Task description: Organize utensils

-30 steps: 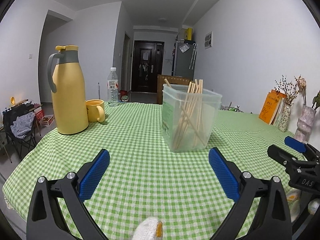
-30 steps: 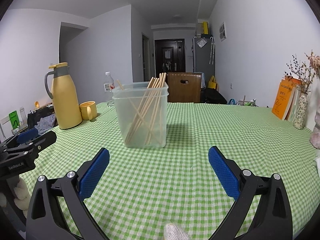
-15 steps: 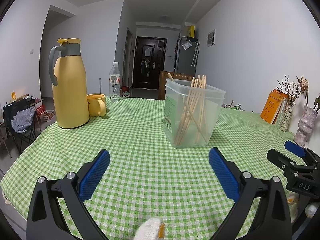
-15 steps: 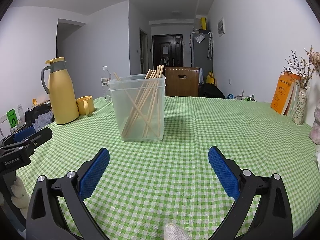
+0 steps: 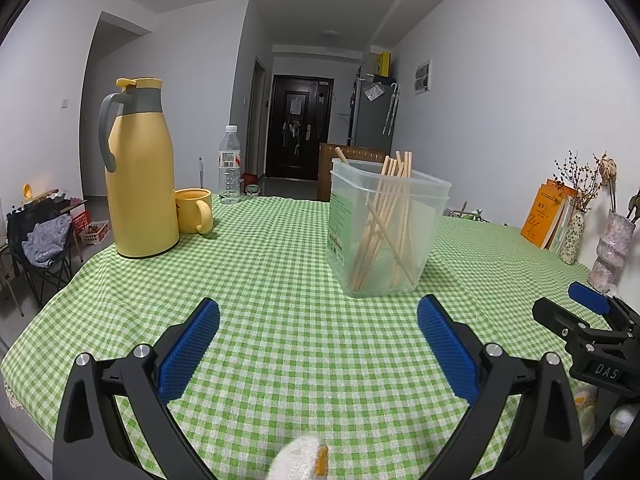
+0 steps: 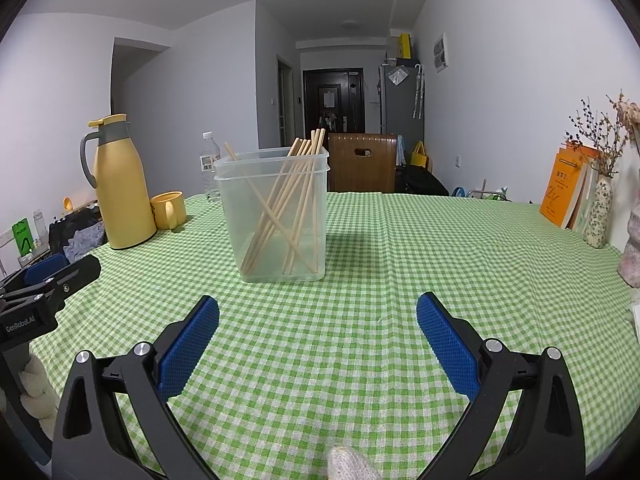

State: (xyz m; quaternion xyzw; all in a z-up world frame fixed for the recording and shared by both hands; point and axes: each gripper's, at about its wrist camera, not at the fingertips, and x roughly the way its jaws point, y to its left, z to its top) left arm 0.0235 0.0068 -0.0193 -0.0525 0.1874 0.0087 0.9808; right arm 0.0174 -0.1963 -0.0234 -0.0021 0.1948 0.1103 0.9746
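A clear plastic container (image 5: 386, 228) (image 6: 276, 216) stands upright on the green checked tablecloth (image 5: 280, 280) (image 6: 400, 280). Several wooden chopsticks (image 5: 384, 216) (image 6: 288, 208) lean inside it, tips above the rim. My left gripper (image 5: 318, 320) hovers low over the cloth, open and empty, with the container ahead and to its right. My right gripper (image 6: 318, 320) is also open and empty, with the container ahead and slightly left. Each gripper shows at the edge of the other's view: the right gripper (image 5: 580, 312) and the left gripper (image 6: 52, 272).
A yellow thermos jug (image 5: 138, 172) (image 6: 118, 184) and a yellow mug (image 5: 194, 210) (image 6: 168, 210) stand at the left, with a water bottle (image 5: 229, 170) behind. Orange books (image 5: 546, 216) (image 6: 568, 192) and vases (image 5: 612, 248) (image 6: 598, 208) line the right wall. The table edge falls away at left.
Both grippers have lowered and pulled back a little from the container, so it sits higher and smaller in both views. Both stay open and empty.
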